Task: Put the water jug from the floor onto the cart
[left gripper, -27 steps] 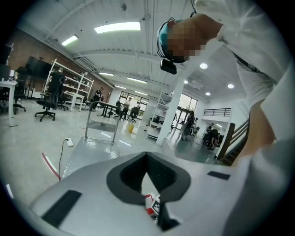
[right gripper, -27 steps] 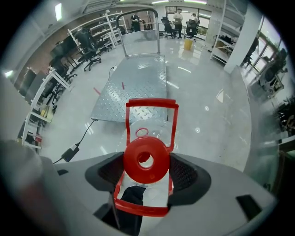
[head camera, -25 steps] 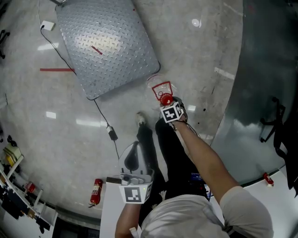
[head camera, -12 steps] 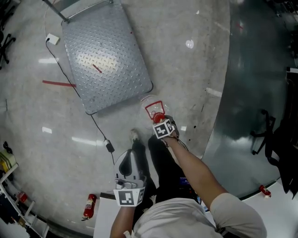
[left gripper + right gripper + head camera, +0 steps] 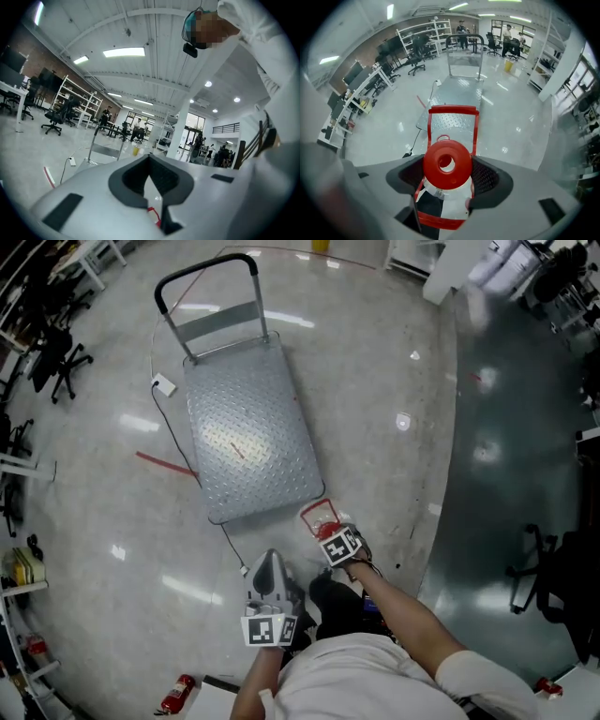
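Note:
The water jug (image 5: pixel 319 516), clear with a red cap and a red carry frame, is just off the near right corner of the cart (image 5: pixel 248 442). My right gripper (image 5: pixel 330 532) is shut on its neck. In the right gripper view the red cap (image 5: pixel 446 161) fills the space between the jaws, and the cart's checker-plate deck (image 5: pixel 457 98) lies straight ahead. My left gripper (image 5: pixel 268 561) hangs shut and empty beside my legs, left of the jug. The left gripper view looks level across the hall, with the cart's handle (image 5: pixel 105 140) far off.
A cable with a white plug (image 5: pixel 164 385) trails past the cart's left side. A red strip (image 5: pixel 164 465) lies on the floor there. A fire extinguisher (image 5: pixel 176 695) lies at the lower left. Office chairs (image 5: pixel 56 362) stand at the far left. Darker flooring (image 5: pixel 525 427) is on the right.
The head view has swung up, so the whole cart with its handle now shows. My right gripper keeps its hold on the jug by the cart's near corner. The left gripper sits closer to it.

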Motion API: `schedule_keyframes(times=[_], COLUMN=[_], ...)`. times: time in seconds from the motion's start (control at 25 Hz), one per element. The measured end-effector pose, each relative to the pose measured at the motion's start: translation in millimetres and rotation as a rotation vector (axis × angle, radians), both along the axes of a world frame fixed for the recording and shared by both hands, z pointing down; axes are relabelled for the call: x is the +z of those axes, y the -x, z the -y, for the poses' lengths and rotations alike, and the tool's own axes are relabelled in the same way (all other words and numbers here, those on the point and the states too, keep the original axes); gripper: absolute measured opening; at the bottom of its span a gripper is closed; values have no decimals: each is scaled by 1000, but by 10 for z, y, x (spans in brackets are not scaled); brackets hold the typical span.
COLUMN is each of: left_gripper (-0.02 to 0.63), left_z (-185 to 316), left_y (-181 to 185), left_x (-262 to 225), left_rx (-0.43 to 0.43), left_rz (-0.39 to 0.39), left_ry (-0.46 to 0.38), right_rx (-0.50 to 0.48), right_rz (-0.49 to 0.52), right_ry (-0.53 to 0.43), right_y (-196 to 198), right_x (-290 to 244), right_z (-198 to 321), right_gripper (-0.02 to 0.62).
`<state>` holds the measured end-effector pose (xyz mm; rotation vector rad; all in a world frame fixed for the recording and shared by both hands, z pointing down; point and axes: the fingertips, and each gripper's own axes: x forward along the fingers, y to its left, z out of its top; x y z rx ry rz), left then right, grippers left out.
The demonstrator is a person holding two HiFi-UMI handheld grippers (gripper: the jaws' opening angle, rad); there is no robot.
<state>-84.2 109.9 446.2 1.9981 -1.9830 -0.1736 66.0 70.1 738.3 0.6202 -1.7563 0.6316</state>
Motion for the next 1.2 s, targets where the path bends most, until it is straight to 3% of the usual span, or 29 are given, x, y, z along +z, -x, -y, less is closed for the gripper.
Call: schedule_keyframes(times=[0.28, 0.8, 1.2], left_gripper=[3, 3, 3], left_z=[59, 827, 1351], left_y=[140, 745, 848], left_x=[-233, -254, -164], left_rx=[-21, 129, 75], left_rz=[32, 44, 44], left_ry=[-39, -72, -59], right_rx=[-29, -12, -12], right_rz=[44, 14, 19], right_ry=[-59, -159, -140], right_y=[300, 825, 1036], right_x=[-386, -485, -289], right_z=[398, 1202, 1726], right_gripper=[299, 299, 299])
